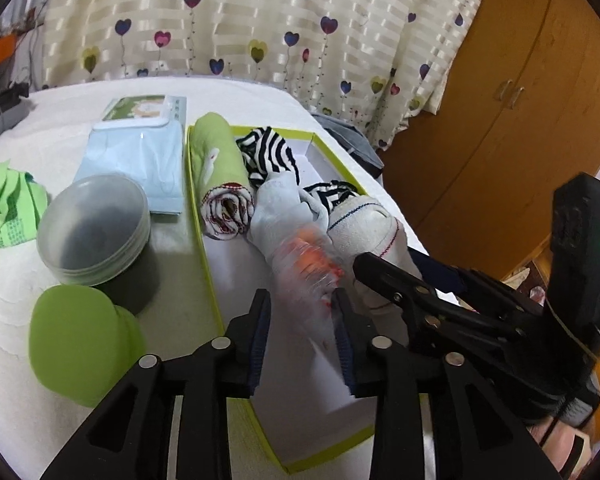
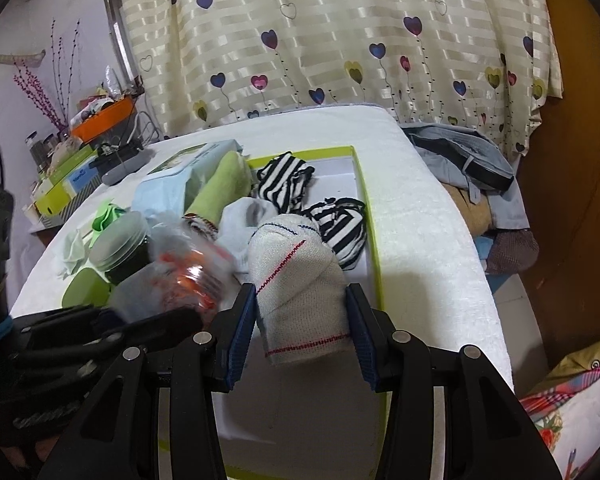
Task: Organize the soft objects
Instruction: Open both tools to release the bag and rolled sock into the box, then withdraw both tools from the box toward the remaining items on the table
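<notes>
A bench (image 1: 80, 136) covered by a white textured cloth is seen below a heart-patterned curtain. Directly on it are set a shallow green-rimmed box (image 1: 208, 272), a pale blue packet (image 1: 140, 160) just beside the box's left wall, a jar with a frosted lid (image 1: 94, 228), a green cup lying on its side (image 1: 80, 344) and a crumpled green bag (image 1: 10, 204). A green and white carton (image 1: 144, 108) is placed behind the packet, touching it.

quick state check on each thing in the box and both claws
green-edged box: lidless, partly filled
green towel: rolled, in box
striped socks: bunched, in box
white sock roll: between right claw fingers
clear packet: blurred, in left claw
</notes>
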Tool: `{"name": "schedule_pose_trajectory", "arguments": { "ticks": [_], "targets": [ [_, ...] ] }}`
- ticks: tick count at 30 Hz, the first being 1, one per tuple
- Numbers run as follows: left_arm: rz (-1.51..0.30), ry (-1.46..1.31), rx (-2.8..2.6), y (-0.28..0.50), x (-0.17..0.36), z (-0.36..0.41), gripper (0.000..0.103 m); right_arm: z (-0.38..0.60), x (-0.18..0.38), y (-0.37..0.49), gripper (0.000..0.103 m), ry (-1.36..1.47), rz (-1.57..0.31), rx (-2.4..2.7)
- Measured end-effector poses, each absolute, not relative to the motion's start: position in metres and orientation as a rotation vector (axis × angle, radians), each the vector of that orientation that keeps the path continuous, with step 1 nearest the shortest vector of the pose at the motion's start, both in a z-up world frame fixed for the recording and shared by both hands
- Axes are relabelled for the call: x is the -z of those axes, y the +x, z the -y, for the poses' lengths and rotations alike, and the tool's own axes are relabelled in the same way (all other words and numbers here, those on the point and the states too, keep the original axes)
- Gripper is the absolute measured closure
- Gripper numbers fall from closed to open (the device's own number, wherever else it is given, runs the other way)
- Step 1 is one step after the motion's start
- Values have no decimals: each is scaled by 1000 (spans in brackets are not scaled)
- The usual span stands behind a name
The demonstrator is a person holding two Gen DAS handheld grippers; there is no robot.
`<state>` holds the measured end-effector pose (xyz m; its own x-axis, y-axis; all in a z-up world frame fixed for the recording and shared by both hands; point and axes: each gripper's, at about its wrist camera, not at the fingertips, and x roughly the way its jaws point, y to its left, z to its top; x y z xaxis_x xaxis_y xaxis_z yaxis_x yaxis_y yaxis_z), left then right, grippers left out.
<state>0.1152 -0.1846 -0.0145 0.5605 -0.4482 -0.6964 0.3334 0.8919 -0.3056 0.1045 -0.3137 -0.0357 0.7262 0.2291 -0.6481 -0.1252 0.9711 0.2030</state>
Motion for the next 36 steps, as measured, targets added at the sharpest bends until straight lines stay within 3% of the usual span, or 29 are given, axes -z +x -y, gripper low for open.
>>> {"name": "schedule_pose_trajectory", "arguments": {
  "ticks": [30,36],
  "targets": [
    [-715,-139,461,53,-26,152,70,295,-1,42,55,82,-635,-181],
    [-700,-140,437,39,-26,137,70,285,-8,28,47,81,-604,-190]
  ]
}}
